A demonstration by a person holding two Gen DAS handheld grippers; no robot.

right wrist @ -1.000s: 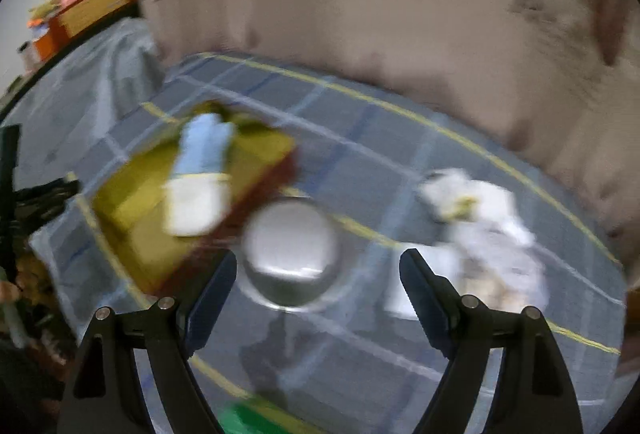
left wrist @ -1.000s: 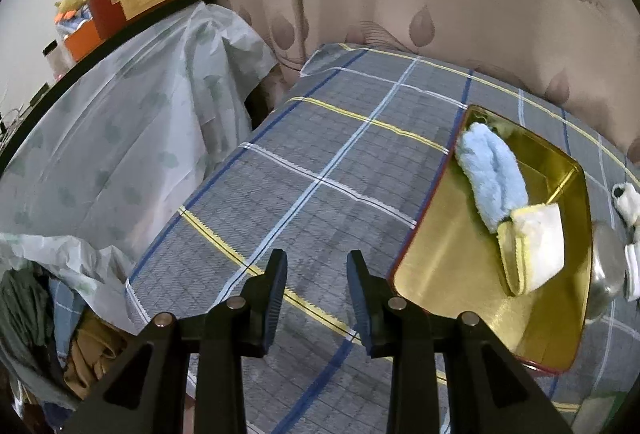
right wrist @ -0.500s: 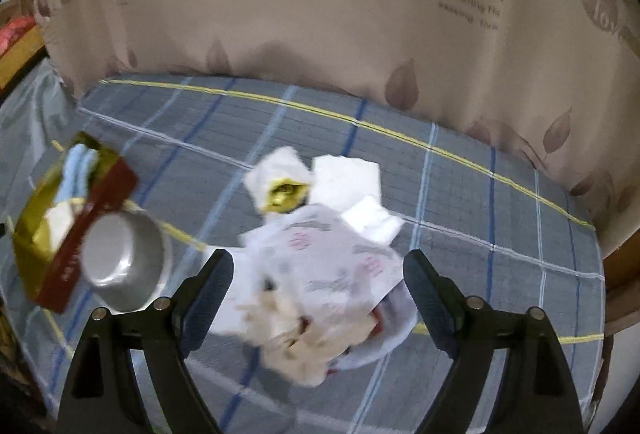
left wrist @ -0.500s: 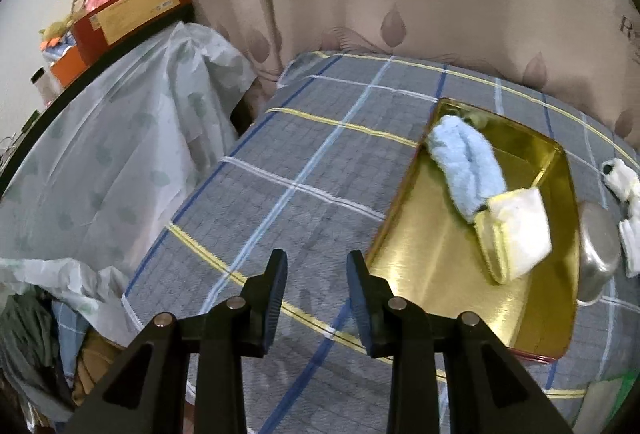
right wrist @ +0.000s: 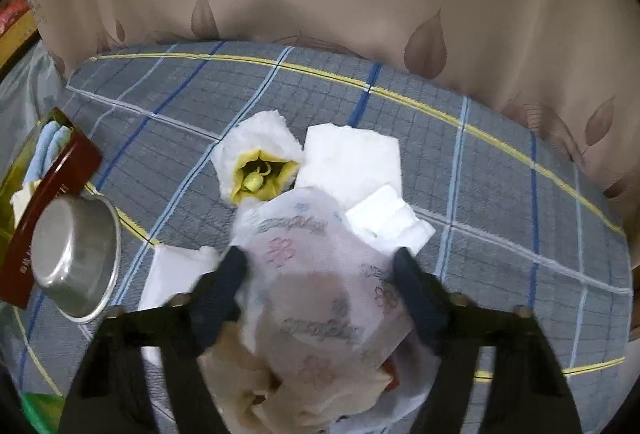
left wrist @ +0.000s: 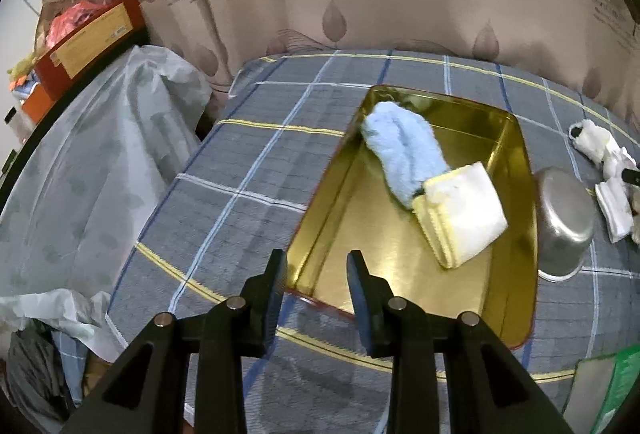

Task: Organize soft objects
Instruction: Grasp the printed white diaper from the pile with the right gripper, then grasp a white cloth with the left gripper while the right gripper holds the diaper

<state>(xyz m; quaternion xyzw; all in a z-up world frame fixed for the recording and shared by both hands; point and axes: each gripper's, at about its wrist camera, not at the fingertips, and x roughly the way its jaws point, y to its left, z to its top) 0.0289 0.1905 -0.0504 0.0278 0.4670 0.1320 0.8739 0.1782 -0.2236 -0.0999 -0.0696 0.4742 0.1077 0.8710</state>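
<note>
Right gripper, lower centre of its view, spread wide, black fingers astride a translucent white plastic packet printed with pink flowers; not clamped. Packet directly between and under the fingers, long axis running away up the frame, so squeezing shut looks enough; contact hard to judge through blur. Just beyond: fluffy white sock with yellow lining, flat white folded cloths. Far left: upturned steel bowl beside red-walled gold tin.

Left gripper, bottom centre, parted narrowly on nothing, hovering at the tin's near corner. Inside, mid frame: pale blue fuzzy sock, white-and-yellow folded cloth. Right hand plainly nearer the loose pile.
</note>
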